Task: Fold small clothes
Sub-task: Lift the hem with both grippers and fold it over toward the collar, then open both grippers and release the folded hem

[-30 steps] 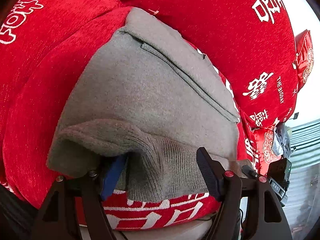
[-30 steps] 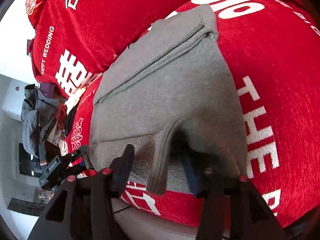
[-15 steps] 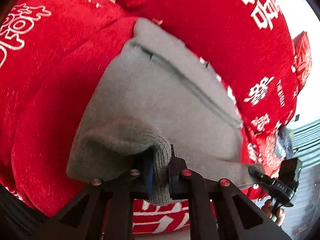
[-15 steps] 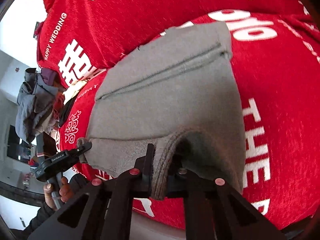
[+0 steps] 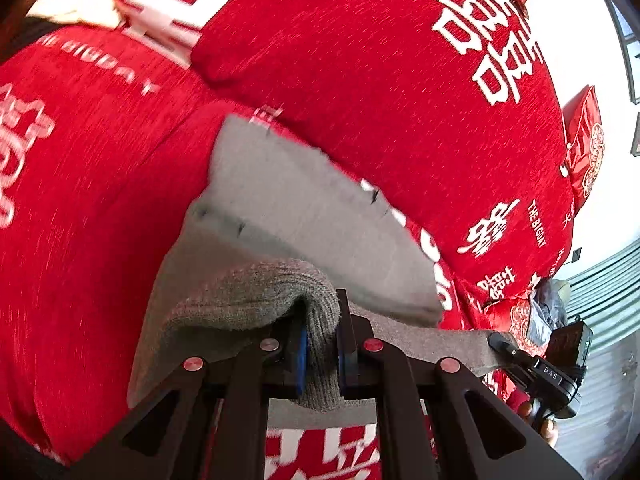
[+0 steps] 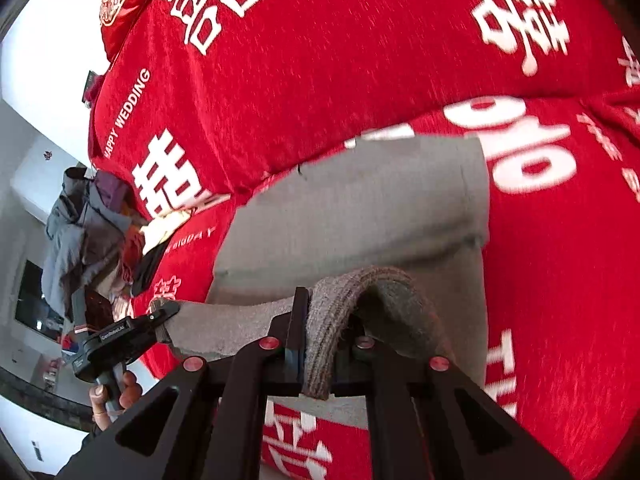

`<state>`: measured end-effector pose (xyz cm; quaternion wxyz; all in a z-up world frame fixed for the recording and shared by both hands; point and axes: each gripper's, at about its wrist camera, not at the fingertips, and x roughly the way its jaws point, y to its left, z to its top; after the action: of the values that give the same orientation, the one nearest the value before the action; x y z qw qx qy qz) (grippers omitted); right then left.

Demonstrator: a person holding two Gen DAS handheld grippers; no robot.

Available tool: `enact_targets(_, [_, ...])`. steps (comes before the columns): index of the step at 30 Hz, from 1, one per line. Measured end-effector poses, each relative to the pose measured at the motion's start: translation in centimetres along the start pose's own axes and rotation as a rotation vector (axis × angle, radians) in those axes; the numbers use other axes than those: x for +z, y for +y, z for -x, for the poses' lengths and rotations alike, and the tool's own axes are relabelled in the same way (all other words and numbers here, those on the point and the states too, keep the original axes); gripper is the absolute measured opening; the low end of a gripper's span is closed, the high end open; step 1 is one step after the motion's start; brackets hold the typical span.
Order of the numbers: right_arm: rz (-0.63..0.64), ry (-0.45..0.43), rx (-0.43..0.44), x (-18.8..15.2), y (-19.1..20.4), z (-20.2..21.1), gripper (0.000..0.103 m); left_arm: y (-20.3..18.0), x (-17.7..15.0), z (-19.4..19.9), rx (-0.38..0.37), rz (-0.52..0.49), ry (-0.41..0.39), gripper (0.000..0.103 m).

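Left wrist view: the left gripper (image 5: 322, 340) is clamped on the ribbed hem of a small grey knit garment (image 5: 304, 216), its blue-lined pads pinching a fold of the rib between them; the hem is raised off the red bedspread (image 5: 100, 200), and the rest of the garment slopes away from the gripper and lies on the spread, its far edge against a plump red pillow (image 5: 380, 80) printed with white characters; the picture is blurred. At the right edge the right gripper (image 5: 496, 340) pinches the other end of the same hem, which runs taut between the two; fingers of a hand (image 5: 540, 420) show below it; a second red cushion (image 5: 584, 140) with a round gold pattern stands further right.

Right wrist view: the right gripper (image 6: 320, 344) is closed on the ribbed hem, a thick doubled fold of rib squeezed between its jaws and arching up over them; the grey garment's (image 6: 360, 208) body stretches ahead onto the bedspread (image 6: 560, 260), its far edge at the foot of the pillow (image 6: 340, 60); at lower left the left gripper (image 6: 164, 312) nips the hem's other corner, with a hand (image 6: 116, 396) wrapped round its handle; behind it, a heap of grey and mixed clothes (image 6: 80, 232) lies at the bed's edge.
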<state>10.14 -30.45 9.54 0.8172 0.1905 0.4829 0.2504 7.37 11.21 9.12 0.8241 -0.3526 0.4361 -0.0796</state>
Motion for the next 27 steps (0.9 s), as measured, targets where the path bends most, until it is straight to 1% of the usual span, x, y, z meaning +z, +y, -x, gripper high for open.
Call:
enact_targets(5, [-0.013, -0.028, -0.016, 4.2, -0.2, -1.2, 0.008, -1.2, 3.6, -2.0, 0.005, -0.021, -0.009, 0.012])
enact_targets(8, [-0.041, -0.027, -0.016, 6.5, -0.8, -2.6, 0.008, -1.1, 6.2, -4.5, 0.006, -0.005, 0.008, 0.012])
enact_targets(11, [-0.052, -0.013, -0.040, 8.8, -1.6, -5.0, 0.008, -0.9, 7.9, -6.8, 0.028, -0.002, 0.024, 0.012])
enact_targets(15, [-0.070, -0.003, -0.063, 11.1, -2.8, -7.6, 0.008, -1.1, 10.1, -10.3, 0.048, -0.015, 0.045, 0.011])
enact_targets(18, [-0.102, 0.006, -0.078, 12.4, -4.2, -9.4, 0.008, -0.8, 11.4, -12.5, 0.057, -0.005, 0.058, 0.012])
enact_targets(22, [-0.133, 0.024, -0.099, 13.6, -5.9, -11.9, 0.008, 0.6, 12.6, -15.5, 0.074, 0.042, 0.081, 0.012])
enact_targets(24, [-0.154, 0.036, -0.106, 14.0, -6.8, -13.2, 0.008, 1.5, 12.7, -16.8, 0.093, 0.074, 0.103, 0.012])
enact_targets(25, [-0.164, 0.042, -0.113, 14.1, -7.2, -13.9, 0.008, 2.0, 12.6, -17.5, 0.096, 0.089, 0.124, 0.012])
enact_targets(27, [-0.182, 0.053, -0.127, 14.2, -7.9, -14.9, 0.009, 2.9, 12.6, -18.7, 0.112, 0.123, 0.173, 0.026])
